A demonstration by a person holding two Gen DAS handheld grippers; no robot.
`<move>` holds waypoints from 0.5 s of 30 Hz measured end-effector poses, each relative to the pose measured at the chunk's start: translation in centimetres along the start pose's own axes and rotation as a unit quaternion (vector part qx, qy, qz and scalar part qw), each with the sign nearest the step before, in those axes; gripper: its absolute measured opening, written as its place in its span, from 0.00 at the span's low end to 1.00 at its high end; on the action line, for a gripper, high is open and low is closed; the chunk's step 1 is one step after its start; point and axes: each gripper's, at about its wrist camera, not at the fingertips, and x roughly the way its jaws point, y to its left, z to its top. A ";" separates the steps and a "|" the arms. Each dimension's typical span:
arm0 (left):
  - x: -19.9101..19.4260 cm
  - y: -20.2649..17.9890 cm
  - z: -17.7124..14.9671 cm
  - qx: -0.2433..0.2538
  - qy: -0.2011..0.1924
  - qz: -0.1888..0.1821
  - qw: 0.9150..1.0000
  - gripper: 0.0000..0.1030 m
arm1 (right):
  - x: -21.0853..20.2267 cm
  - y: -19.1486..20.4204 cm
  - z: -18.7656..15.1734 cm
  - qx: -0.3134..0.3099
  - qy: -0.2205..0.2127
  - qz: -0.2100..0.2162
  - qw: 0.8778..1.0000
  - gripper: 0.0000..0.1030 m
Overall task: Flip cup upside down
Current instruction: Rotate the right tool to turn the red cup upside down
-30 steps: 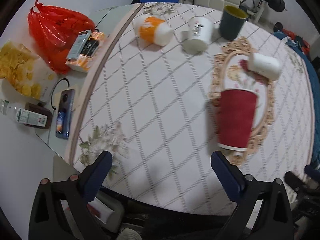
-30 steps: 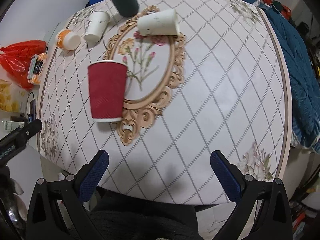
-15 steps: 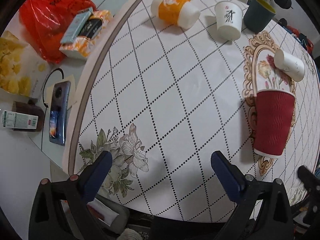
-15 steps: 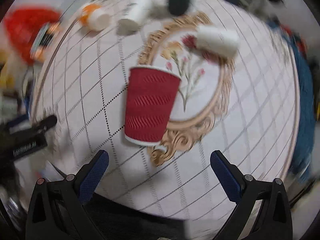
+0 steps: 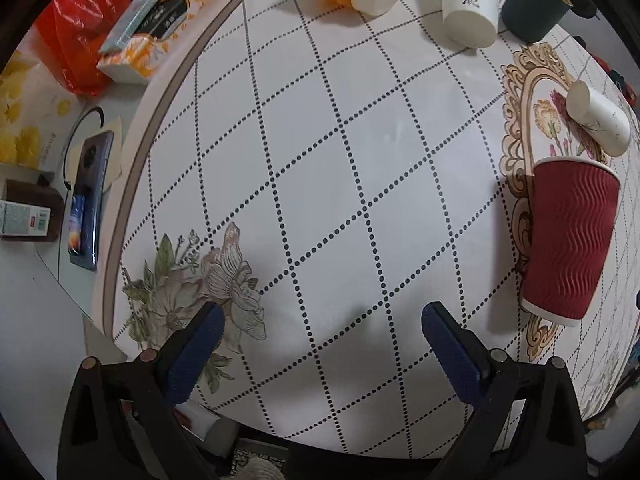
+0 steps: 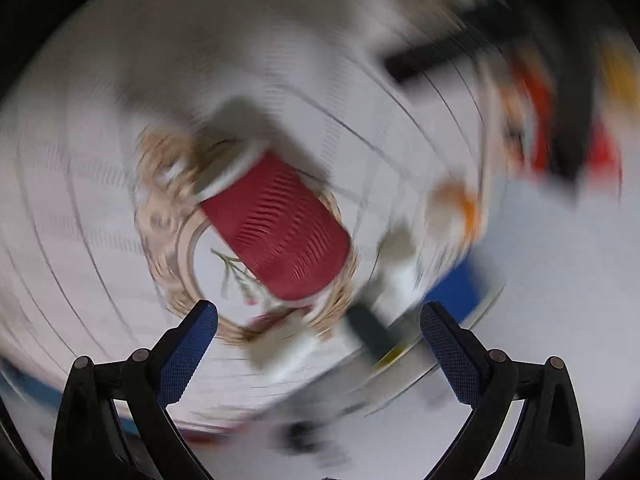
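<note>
The left gripper point(image 5: 320, 322) is held with its fingers spread wide and nothing between them, above the near edge of the round table point(image 5: 360, 152). Ahead and to the right of its right finger, the red ripple-wall paper cup point(image 5: 568, 240) is seen standing upright on the ornate printed frame. Further off lie a white cup on its side point(image 5: 600, 122), an upright white printed cup point(image 5: 470, 8) and a dark green cup point(image 5: 534, 6). The right gripper point(image 6: 319, 320) is likewise spread and empty; in its heavily blurred view, the red cup point(image 6: 280, 228) is seen just beyond the fingers, centred between them.
</note>
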 end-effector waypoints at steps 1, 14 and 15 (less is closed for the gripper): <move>0.2 0.1 0.0 -0.005 0.002 0.000 1.000 0.99 | 0.1 0.7 0.2 -0.046 -0.011 -0.013 0.999 1.00; 2.3 2.6 -0.2 -0.044 0.019 -0.011 0.999 0.99 | 4.9 2.3 -0.2 -0.294 -0.078 -0.054 0.951 1.00; 2.5 2.6 -0.1 -0.045 0.020 -0.011 0.999 0.99 | 5.0 2.8 0.0 -0.297 -0.078 -0.056 0.950 1.00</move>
